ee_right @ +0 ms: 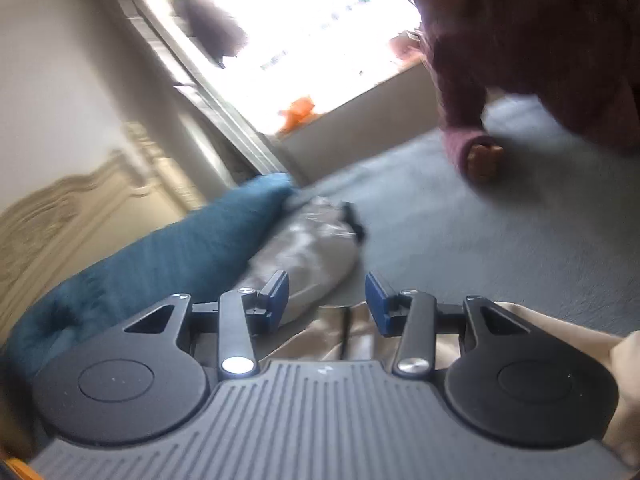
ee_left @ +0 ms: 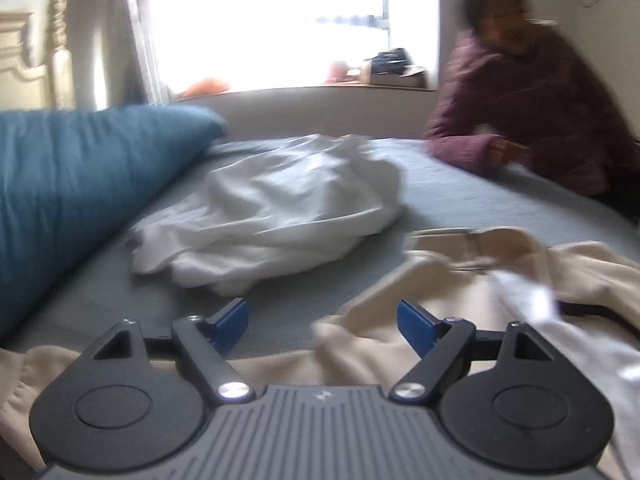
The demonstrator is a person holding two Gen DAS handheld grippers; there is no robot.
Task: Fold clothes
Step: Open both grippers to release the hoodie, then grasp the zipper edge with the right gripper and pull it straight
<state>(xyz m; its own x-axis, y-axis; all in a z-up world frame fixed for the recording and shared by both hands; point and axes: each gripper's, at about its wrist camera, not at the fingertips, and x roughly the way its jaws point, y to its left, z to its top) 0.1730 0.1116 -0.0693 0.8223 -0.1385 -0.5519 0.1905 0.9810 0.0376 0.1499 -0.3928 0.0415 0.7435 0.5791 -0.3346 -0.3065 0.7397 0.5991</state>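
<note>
Left gripper [ee_left: 322,326] wide, empty | right gripper [ee_right: 327,300] part-open, empty | beige garment [ee_left: 460,320] released: spread flat, regrip hems evenly

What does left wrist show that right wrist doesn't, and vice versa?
Only left wrist: a crumpled white garment in the middle of the bed, a white cloth on the beige garment, and boxes on the window sill.

Only right wrist: a grey bundle in clear plastic beside the pillow, and an orange item on the sill.

Both: the blue pillow, grey bed sheet, a person in a maroon jacket, beige fabric below, and each gripper's fingers apart with nothing between them.
</note>
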